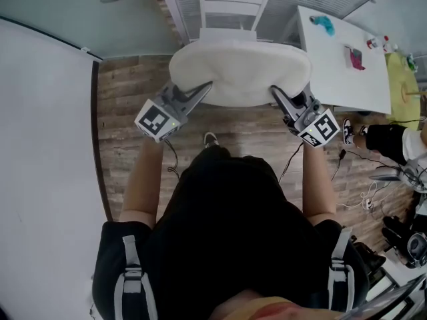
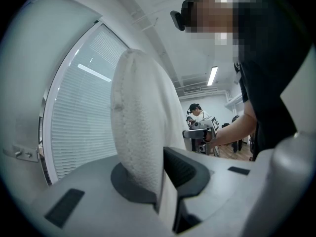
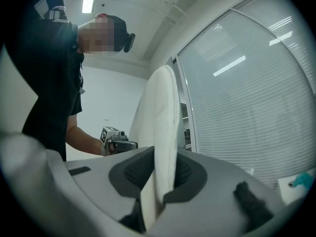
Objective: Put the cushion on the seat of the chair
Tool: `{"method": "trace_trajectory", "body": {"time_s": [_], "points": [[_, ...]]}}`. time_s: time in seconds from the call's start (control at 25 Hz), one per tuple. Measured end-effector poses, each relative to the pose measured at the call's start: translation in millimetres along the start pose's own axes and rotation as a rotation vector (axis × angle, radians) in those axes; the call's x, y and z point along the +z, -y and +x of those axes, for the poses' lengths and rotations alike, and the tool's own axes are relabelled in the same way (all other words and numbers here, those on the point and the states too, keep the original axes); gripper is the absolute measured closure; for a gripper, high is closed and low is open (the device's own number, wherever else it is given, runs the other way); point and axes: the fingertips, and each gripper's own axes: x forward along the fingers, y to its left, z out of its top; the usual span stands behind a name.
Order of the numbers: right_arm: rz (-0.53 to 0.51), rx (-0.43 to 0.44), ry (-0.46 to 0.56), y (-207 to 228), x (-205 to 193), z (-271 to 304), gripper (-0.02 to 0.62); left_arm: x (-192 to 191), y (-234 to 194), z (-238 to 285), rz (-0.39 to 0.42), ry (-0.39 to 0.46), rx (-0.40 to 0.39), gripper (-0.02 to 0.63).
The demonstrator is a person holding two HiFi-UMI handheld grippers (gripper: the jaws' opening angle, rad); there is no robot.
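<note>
Cushion (image 1: 240,75): white and soft, held flat in the air in front of the person, at the near side of the chair (image 1: 230,9); not yet on the seat.
Left gripper (image 1: 203,89): jaws clamped on the cushion's left edge, with fabric pinched between the pads.
Right gripper (image 1: 277,93): jaws clamped likewise on the right edge.
Reason for hold: one grip per side probably keeps the limp cushion spread and level for laying down.
Chair: white with a slatted back; the cushion hides the seat, so the gap between them cannot be judged.
Table (image 1: 347,79): white, just right of the chair; the items on it are too small to name.
</note>
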Motion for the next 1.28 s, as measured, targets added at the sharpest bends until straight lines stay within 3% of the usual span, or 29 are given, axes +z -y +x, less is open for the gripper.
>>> {"method": "trace_trajectory", "body": {"time_s": [0.44, 0.96, 1.12, 1.28], "points": [[0.029, -0.018, -0.007, 40.7, -16.4, 42.4, 0.532, -18.5, -60.3, 14.1, -0.029, -0.029, -0.002, 0.540], [0.101, 0.033, -0.008, 176.2, -43.2, 70.4, 0.532, -35.9, -145.2, 112.2, -0.096, -0.068, 0.076, 0.540], [0.129, 0.044, -0.018, 212.3, -57.3, 68.9, 0.532, -53.6, -161.1, 142.9, -0.079, -0.117, 0.075, 0.540], [0.173, 0.056, -0.022, 241.4, -72.7, 69.3, 0.532, -65.4, -175.0, 167.8, -0.115, -0.143, 0.099, 0.538]]}}
